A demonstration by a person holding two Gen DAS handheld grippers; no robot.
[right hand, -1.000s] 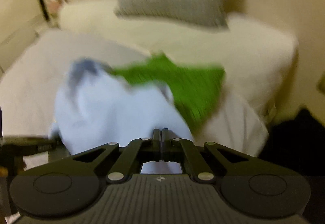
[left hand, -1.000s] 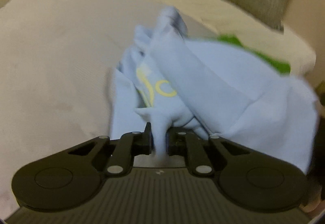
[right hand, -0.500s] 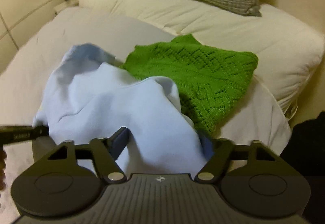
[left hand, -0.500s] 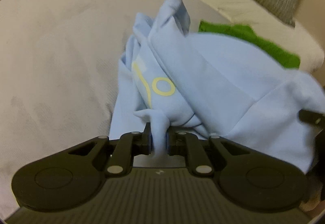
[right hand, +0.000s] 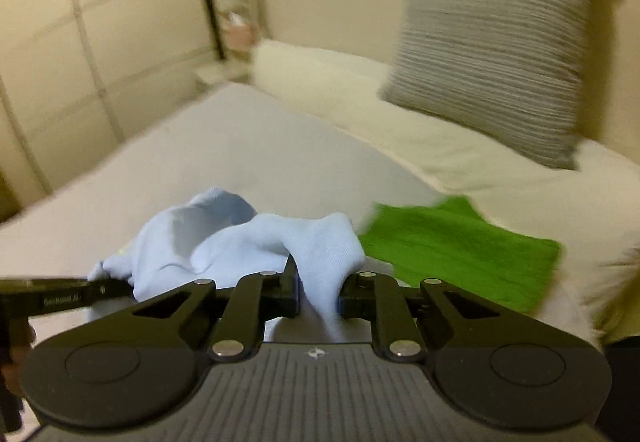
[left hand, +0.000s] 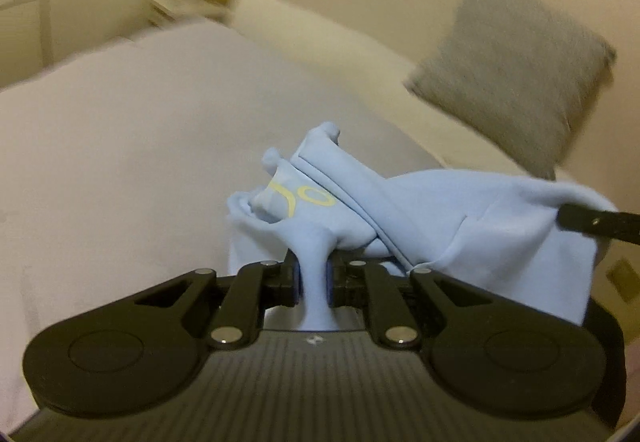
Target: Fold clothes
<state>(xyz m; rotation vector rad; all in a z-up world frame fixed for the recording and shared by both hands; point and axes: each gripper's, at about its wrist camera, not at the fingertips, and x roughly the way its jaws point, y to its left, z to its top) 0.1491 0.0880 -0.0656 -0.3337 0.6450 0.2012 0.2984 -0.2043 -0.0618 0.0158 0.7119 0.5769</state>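
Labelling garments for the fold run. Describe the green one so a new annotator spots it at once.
Start at the bed and find the striped grey cushion leaning at its head. In front of it, on the sheet by the cream pillow, lies the green knit, flat and squared-off. It is the only green item; the neighbouring light blue shirt is bunched.

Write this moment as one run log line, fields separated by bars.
left gripper: shut on light blue shirt | right gripper: closing on shirt | green knit: on bed

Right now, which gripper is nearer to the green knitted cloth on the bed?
Right. The right gripper, jaws closing on the light blue garment, sits just beside the green knitted cloth. The left gripper pinches the garment's far side.
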